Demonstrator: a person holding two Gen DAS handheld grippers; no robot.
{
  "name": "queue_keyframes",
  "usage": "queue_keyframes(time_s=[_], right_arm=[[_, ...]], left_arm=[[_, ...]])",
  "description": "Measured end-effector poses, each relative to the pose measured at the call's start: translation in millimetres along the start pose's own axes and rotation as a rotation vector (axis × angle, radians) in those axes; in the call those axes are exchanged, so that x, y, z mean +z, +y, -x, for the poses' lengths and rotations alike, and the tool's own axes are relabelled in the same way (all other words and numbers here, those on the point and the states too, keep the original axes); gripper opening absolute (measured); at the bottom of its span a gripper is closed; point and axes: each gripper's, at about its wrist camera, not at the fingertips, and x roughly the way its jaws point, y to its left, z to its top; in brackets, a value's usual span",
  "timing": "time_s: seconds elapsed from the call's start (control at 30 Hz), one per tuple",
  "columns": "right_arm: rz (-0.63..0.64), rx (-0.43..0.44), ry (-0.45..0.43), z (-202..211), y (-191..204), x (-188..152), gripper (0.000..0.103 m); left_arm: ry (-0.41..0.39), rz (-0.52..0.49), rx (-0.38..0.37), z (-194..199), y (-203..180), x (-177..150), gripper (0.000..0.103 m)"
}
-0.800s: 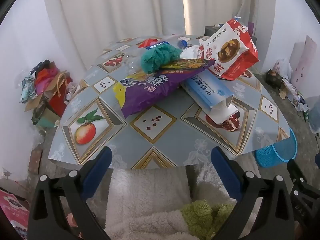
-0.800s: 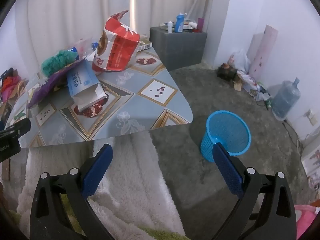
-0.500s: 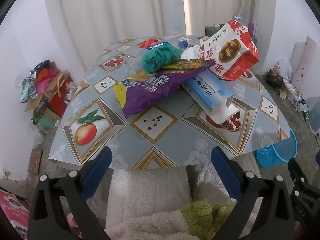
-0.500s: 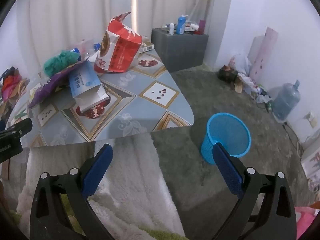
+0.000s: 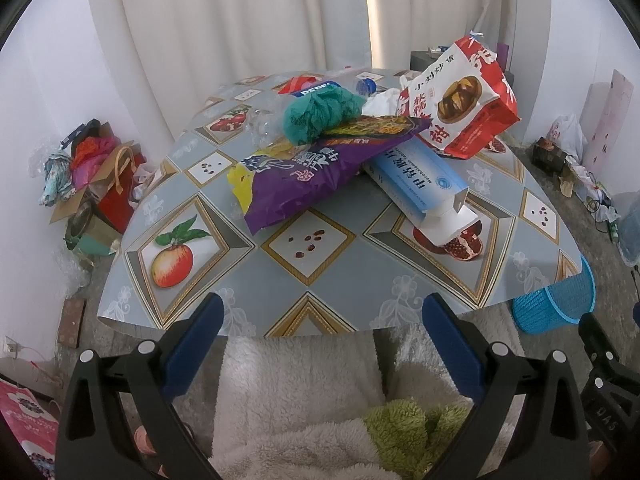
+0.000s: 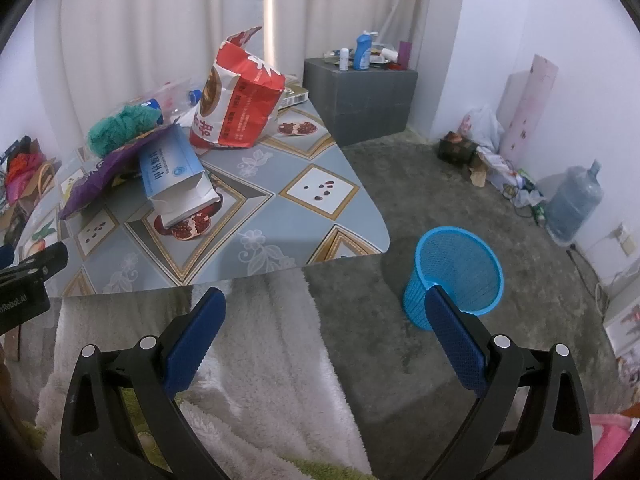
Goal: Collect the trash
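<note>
Trash is piled on the patterned table (image 5: 320, 264): a purple snack bag (image 5: 308, 176), a blue-and-white carton (image 5: 420, 184), a red snack bag (image 5: 460, 100), a teal mesh ball (image 5: 320, 112) and a clear plastic bottle (image 5: 360, 86). The same pile shows in the right wrist view, with the red bag (image 6: 236, 100) and the carton (image 6: 176, 180). A blue mesh bin (image 6: 456, 272) stands on the floor right of the table. My left gripper (image 5: 320, 312) is open and empty at the table's near edge. My right gripper (image 6: 324, 308) is open and empty, short of the bin.
A grey cabinet (image 6: 360, 92) with bottles stands behind the table. A water jug (image 6: 572, 208) and bags (image 6: 488, 148) line the right wall. Bags and boxes (image 5: 92, 184) sit on the floor at left. A fluffy white garment (image 5: 300, 400) lies below both grippers.
The right wrist view has shifted slightly, so the table and bin sit a little further right and lower. The left gripper has barely moved. Both stay open.
</note>
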Motion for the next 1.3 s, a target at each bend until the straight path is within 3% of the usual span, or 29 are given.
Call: queue_keyframes(time_s=[1.3], right_arm=[[-0.002,0.006,-0.001,0.5,-0.3,1.0,0.095]], left_arm=[[0.003,-0.003,0.002,-2.0,0.8,-2.0,0.097]])
